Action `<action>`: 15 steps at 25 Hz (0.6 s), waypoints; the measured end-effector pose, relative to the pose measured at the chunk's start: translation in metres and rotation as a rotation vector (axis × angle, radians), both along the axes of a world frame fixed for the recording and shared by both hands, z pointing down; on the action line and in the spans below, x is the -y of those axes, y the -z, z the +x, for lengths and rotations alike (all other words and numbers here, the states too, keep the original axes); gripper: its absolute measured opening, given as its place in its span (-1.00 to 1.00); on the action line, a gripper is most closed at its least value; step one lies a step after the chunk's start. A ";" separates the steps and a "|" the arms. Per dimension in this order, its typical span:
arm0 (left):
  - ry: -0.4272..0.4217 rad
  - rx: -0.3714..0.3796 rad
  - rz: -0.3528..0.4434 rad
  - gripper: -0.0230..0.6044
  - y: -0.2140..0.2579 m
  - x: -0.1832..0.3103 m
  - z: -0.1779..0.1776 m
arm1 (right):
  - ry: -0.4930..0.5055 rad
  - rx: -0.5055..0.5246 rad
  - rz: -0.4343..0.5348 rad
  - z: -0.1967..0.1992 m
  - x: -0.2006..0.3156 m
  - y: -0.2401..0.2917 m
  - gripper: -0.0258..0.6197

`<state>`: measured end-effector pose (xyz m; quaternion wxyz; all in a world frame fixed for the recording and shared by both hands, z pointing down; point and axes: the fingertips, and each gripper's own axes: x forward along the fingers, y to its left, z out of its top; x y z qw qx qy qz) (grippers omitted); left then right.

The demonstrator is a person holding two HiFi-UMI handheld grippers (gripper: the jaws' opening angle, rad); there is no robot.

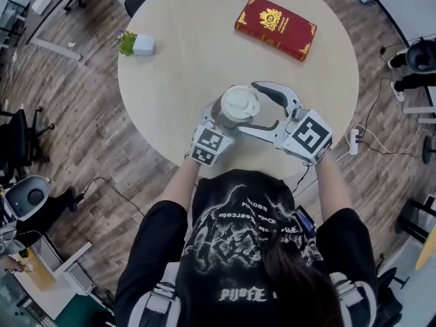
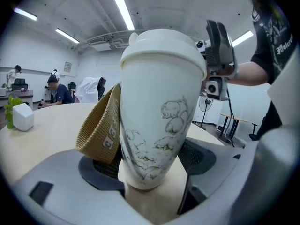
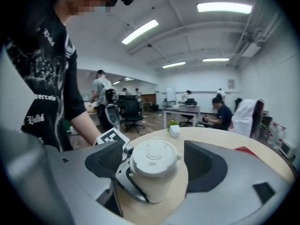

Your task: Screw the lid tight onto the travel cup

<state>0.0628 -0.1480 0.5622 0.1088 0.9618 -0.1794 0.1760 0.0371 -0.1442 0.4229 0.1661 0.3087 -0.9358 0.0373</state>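
- Left gripper (image 2: 151, 167): jaws clenched on travel cup (image 2: 158, 121) base, 6 o'clock on surface (image 1: 177, 80).
- Right gripper (image 3: 155, 163): jaws released, flanking lid (image 3: 153, 157) seated on cup.
- Tan strap (image 2: 100, 125): small printed tags, unreadable.

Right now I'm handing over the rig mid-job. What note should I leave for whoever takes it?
Left tool: shut on the lower body of the travel cup, which stands upright on the table.
Right tool: open, jaws either side of the lid, not gripping it.
Done: the lid sits on the cup; I can't tell how tight it is.
To do: close the right tool on the lid, twist it tight, release.
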 end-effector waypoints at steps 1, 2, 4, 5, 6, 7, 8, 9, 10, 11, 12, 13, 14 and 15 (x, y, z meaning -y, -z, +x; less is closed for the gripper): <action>-0.018 0.007 -0.004 0.31 -0.001 0.000 0.000 | 0.098 -0.044 -0.013 0.003 -0.001 -0.001 0.35; -0.036 0.015 -0.008 0.31 -0.001 0.000 0.000 | 0.181 -0.085 -0.040 0.006 -0.002 -0.004 0.36; -0.069 0.025 -0.012 0.31 -0.002 -0.001 0.001 | 0.336 -0.169 -0.083 0.011 -0.002 -0.011 0.43; -0.085 0.028 -0.014 0.31 -0.001 -0.001 0.002 | 0.417 -0.217 -0.086 0.013 0.000 -0.014 0.44; -0.100 0.029 -0.015 0.31 -0.001 -0.001 0.003 | 0.494 -0.256 -0.079 0.013 0.003 -0.015 0.45; -0.113 0.027 -0.019 0.31 -0.001 -0.001 0.004 | 0.568 -0.286 -0.067 0.012 0.006 -0.016 0.45; -0.127 0.024 -0.023 0.32 -0.001 -0.001 0.004 | 0.641 -0.312 -0.056 0.009 0.009 -0.016 0.45; -0.142 0.022 -0.027 0.32 -0.001 -0.001 0.005 | 0.713 -0.335 -0.052 0.005 0.010 -0.017 0.45; -0.156 0.023 -0.030 0.32 -0.002 -0.001 0.005 | 0.786 -0.355 -0.055 0.001 0.010 -0.018 0.46; -0.169 0.027 -0.032 0.32 -0.002 -0.001 0.004 | 0.859 -0.376 -0.063 -0.004 0.009 -0.020 0.48; -0.180 0.032 -0.033 0.32 -0.002 0.000 0.004 | 0.929 -0.403 -0.073 -0.008 0.006 -0.022 0.49; -0.188 0.038 -0.034 0.32 -0.002 0.000 0.004 | 0.995 -0.435 -0.082 -0.011 0.002 -0.027 0.49; -0.193 0.042 -0.034 0.32 -0.002 0.000 0.004 | 1.051 -0.467 -0.090 -0.013 -0.002 -0.032 0.49; -0.195 0.043 -0.034 0.32 -0.002 0.000 0.004 | 1.093 -0.489 -0.094 -0.014 -0.006 -0.037 0.49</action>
